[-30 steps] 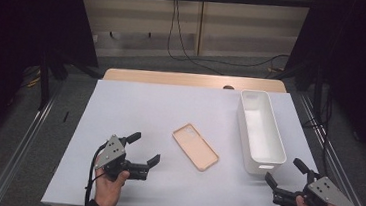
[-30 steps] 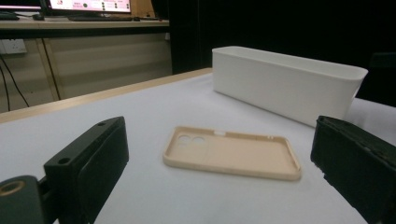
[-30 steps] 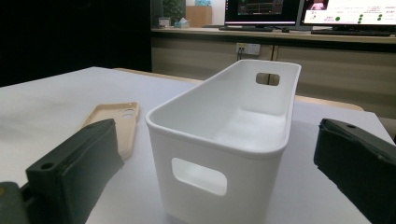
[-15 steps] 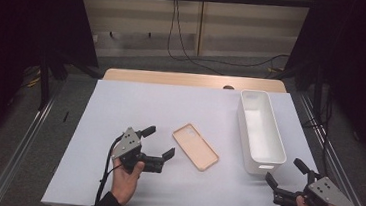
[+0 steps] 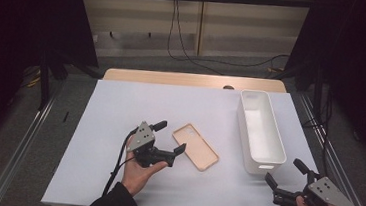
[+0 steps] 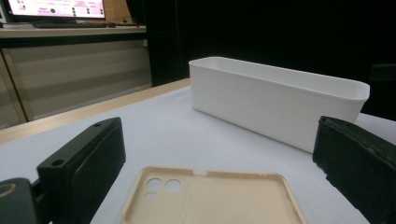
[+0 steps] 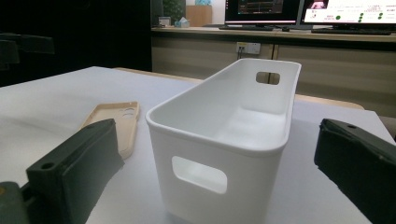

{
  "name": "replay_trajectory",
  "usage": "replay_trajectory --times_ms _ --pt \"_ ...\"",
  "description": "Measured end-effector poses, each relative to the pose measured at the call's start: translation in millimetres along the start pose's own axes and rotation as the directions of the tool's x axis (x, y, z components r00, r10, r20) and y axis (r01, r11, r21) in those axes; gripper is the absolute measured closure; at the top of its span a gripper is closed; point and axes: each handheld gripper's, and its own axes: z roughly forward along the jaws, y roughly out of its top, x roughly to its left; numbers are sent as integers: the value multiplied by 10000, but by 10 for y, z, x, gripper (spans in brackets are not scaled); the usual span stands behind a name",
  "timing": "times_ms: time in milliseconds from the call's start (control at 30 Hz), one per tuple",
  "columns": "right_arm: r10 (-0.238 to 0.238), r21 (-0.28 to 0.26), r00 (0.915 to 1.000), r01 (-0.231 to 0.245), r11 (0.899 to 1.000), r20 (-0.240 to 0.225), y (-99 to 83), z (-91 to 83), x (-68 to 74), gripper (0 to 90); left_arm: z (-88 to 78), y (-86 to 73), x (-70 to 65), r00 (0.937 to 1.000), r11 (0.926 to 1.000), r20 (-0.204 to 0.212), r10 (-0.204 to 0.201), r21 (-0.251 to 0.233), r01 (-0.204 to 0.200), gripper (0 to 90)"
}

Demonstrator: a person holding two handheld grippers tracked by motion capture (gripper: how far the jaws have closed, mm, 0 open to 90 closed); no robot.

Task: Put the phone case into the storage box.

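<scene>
My left gripper (image 5: 168, 138) hangs just over the sheet (image 5: 103, 126), jaws wide apart, right beside the case's (image 5: 196, 146) near end; the case lies flat, inside up, between the jaws' line. My right gripper (image 5: 285, 174) sits low, jaws apart, facing the bin's (image 5: 260, 166) short end. The case lies left of the bin.

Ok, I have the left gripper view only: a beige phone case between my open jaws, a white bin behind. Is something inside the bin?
Observer: No, the white bin is empty.
Operator: Where is the other gripper?
Observer: The right gripper hangs open at the bin's near end, off the table's front right corner.
Operator: Does my gripper touch the case?
Observer: The left gripper seems just short of the phone case, jaws either side of its near corner.
</scene>
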Motion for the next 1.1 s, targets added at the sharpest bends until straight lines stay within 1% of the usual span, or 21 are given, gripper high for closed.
replay_trajectory --times_ms 133,200,233,300,333,400,467,500,533,567,667,733,767,800,833,900,967,1000,1033,1100 --pt "-66 26 10000 66 10000 -15 -1 0 0 0 121 33 8 9999 10000 109 63 -38 -62 29" --pt "-40 54 10000 40 10000 -24 -1 2 2 0 186 43 3 9998 9999 142 126 86 -127 30" --pt "-27 53 10000 27 10000 -26 -1 2 1 0 217 49 -4 9998 9999 169 119 46 -120 30" --pt "-12 43 10000 12 10000 -21 -1 0 -1 0 241 54 -11 9998 9999 168 124 64 -125 31" --pt "11 27 10000 -11 10000 -14 0 0 0 0 286 71 -18 9995 9998 286 166 64 -168 32" --pt "-9 39 10000 9 10000 -18 -1 1 -2 0 326 85 -20 9995 9998 262 199 -12 -199 38" --pt "-18 39 10000 18 10000 -39 -1 1 0 0 367 97 -14 9994 9997 260 234 51 -236 35" --pt "-17 40 10000 18 10000 -43 -1 0 1 0 389 100 -11 9994 9995 179 312 19 -312 34" --pt "-33 38 10000 33 10000 -22 -1 0 0 0 416 103 -14 9995 9996 147 266 11 -267 33" --pt "-21 46 10000 21 10000 -2 -1 0 -2 0 445 107 -12 9995 9998 221 215 45 -216 33" --pt "-15 38 10000 15 10000 -4 -1 -2 -3 0 525 124 -19 9995 9998 231 215 -8 -215 36" --pt "-12 45 10000 12 10000 -29 -2 0 -2 0 582 137 -30 9990 9995 352 289 140 -294 41" --pt "-11 48 10000 11 10000 -33 -2 0 -2 0 611 146 -36 9986 9994 445 302 164 -309 47" --pt "-12 50 10000 12 10000 -40 -2 0 -2 0 636 155 -45 9983 9995 541 224 222 -236 51" --pt "-12 52 10000 12 10000 -41 -2 0 -2 0 662 164 -51 9977 9993 620 277 240 -292 57" --pt "-9 45 10000 9 10000 -49 -2 -1 -1 0 709 171 -69 9968 9995 756 241 197 -257 74" --pt "-5 46 10000 5 10000 -47 -2 -1 -1 0 746 171 -77 9964 9990 785 306 294 -330 106" --pt "-8 55 10000 9 10000 -43 -2 -1 -1 0 761 163 -79 9970 9989 675 391 238 -408 149" --pt "-8 55 10000 8 10000 -43 -2 -1 0 0 783 157 -80 9968 9988 689 394 268 -413 173" --pt "-13 53 10000 14 10000 -58 -2 -2 -1 0 821 148 -80 9970 9984 686 352 411 -381 187"
